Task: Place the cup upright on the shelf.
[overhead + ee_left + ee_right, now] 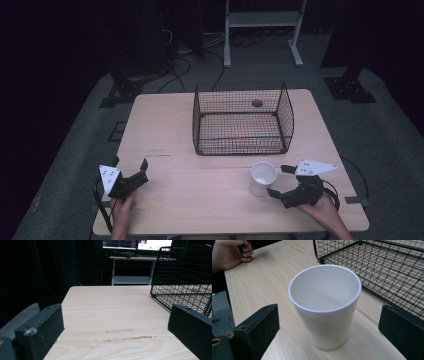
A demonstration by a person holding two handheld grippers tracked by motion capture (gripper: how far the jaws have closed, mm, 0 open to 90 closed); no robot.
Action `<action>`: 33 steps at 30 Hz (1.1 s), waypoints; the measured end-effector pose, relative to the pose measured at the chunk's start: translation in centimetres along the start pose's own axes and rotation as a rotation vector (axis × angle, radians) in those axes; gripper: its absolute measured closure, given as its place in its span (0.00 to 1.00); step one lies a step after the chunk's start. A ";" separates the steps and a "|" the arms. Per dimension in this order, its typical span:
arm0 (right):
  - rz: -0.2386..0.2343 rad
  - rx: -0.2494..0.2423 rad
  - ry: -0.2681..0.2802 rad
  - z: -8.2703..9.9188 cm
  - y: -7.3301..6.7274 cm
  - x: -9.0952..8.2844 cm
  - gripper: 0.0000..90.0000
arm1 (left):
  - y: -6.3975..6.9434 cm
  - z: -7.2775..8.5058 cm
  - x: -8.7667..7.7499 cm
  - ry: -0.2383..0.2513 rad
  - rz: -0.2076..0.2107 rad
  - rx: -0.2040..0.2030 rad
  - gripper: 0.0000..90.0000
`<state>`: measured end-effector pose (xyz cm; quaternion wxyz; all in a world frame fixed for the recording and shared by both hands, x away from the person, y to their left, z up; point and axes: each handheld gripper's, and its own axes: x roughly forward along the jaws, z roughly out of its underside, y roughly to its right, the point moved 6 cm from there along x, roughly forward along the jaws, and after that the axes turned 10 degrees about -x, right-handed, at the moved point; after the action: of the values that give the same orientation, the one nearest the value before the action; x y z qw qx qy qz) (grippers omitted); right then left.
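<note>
High view: a white cup (262, 178) is seen standing upright on the wooden table (200, 185), just in front of the black wire basket (243, 120) and apart from it. The right gripper (281, 181) is held at the table's near right, its jaws spread wide, with the cup just beyond their tips and not touched. The left gripper (131, 166) is held at the near left corner, well apart from the cup, its jaws likewise spread wide with nothing between them.

Left gripper view: the two black jaws are shown far apart at the lower corners, with bare tabletop (112, 315) between them. A corner of the wire basket (185, 277) is seen at the right, resting on the table.

Right gripper view: the cup (324, 307) is shown upright and empty, centred between the widely parted jaws but a little ahead of them, untouched. The basket (387, 267) is seen just behind the cup to the right. The person's other hand (230, 252) is visible at the upper left, at the table edge.
</note>
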<state>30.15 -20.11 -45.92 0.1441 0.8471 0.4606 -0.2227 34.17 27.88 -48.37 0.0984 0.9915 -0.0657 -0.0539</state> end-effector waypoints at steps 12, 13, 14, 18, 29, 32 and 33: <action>-0.017 -0.018 -0.006 -0.4 -0.3 1.5 0.03 | 0.0 0.0 0.0 0.000 0.000 0.000 0.00; -0.017 -0.015 -0.005 -0.4 -0.3 1.6 0.03 | 0.0 0.0 0.0 0.000 0.000 0.000 0.00; -0.017 -0.015 -0.005 -0.4 -0.3 1.6 0.03 | 0.0 0.0 0.0 0.000 0.000 0.000 0.00; -0.022 -0.012 0.002 -0.6 -0.3 2.1 0.03 | 0.0 0.0 0.0 0.000 0.000 0.000 0.00; -0.023 -0.029 -0.007 -0.9 -0.3 3.7 0.08 | 0.0 0.0 0.0 0.000 0.001 -0.001 0.00; -0.017 -0.028 0.004 -1.0 -0.2 3.6 0.16 | 0.0 0.0 0.0 0.000 0.001 -0.001 0.00; -0.013 -0.026 0.008 -1.0 -0.1 3.5 0.19 | 0.0 0.0 0.0 0.000 0.002 -0.001 0.00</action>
<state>31.97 -17.06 -46.85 0.1519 0.8431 0.4693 -0.2144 34.15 27.89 -48.37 0.0988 0.9914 -0.0665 -0.0538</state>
